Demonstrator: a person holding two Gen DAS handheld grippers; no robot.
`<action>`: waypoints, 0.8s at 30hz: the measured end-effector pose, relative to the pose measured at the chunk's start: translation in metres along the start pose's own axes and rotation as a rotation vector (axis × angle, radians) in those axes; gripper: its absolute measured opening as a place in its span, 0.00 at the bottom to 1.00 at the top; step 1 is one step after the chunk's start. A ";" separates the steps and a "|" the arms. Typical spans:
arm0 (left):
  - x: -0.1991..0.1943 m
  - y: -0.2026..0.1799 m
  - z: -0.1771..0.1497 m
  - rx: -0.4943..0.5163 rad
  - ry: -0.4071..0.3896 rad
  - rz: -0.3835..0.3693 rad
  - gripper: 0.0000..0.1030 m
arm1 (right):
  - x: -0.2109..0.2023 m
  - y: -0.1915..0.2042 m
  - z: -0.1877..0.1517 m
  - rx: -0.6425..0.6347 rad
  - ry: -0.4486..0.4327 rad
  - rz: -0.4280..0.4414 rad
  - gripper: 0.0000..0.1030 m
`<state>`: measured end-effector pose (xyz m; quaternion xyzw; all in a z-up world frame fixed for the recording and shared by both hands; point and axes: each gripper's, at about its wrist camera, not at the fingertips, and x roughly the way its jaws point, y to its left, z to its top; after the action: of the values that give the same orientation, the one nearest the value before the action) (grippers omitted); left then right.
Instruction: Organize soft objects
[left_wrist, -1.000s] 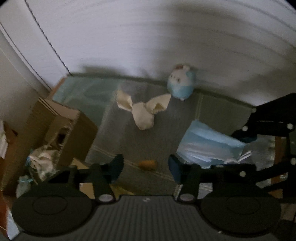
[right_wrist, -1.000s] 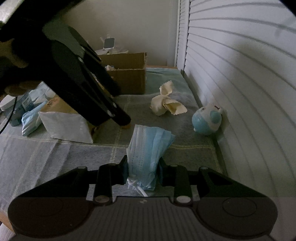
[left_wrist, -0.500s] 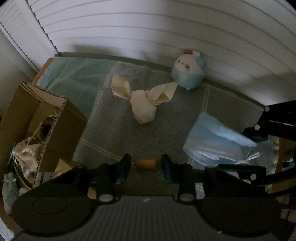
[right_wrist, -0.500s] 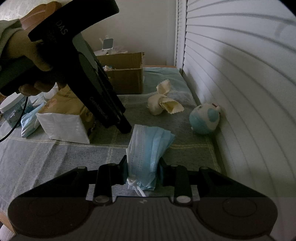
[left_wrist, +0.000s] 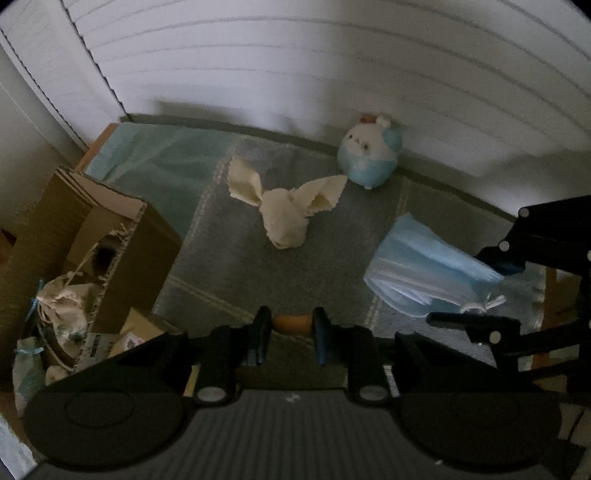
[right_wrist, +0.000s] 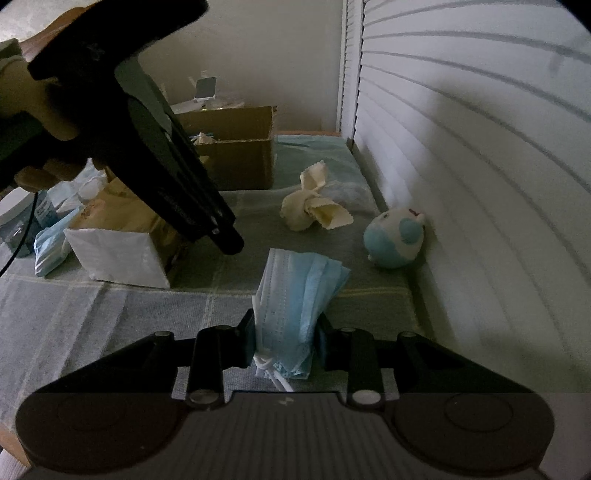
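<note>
The right gripper clamps one bundle of blue face masks. The left gripper pinches one small orange object. Beyond, mid-mat, lies one knotted cream cloth; one round blue plush touches the far edge. One cardboard box stands leftward.

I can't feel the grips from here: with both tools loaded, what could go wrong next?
1. The right tool pinches the blue face masks only at their lower end. The stack fans out above, so a mask could slide free when lifted.
2. The small orange object sits between the left tool fingertips, barely inside them; it may slip out.
3. The left tool hangs close over the masks in the right wrist view, so the tools could collide.
</note>
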<state>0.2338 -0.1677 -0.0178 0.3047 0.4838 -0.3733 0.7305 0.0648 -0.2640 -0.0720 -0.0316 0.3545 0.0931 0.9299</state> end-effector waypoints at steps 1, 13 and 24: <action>-0.003 0.000 -0.001 -0.001 -0.006 0.001 0.22 | -0.001 0.000 0.001 0.000 0.000 -0.003 0.34; -0.053 -0.002 -0.015 -0.033 -0.098 0.034 0.22 | -0.016 0.009 0.008 -0.008 -0.018 -0.016 0.34; -0.099 0.020 -0.026 -0.118 -0.199 0.096 0.21 | -0.032 0.024 0.020 -0.052 -0.055 -0.009 0.34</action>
<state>0.2129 -0.1109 0.0672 0.2454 0.4148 -0.3373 0.8087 0.0496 -0.2432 -0.0353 -0.0547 0.3261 0.0988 0.9386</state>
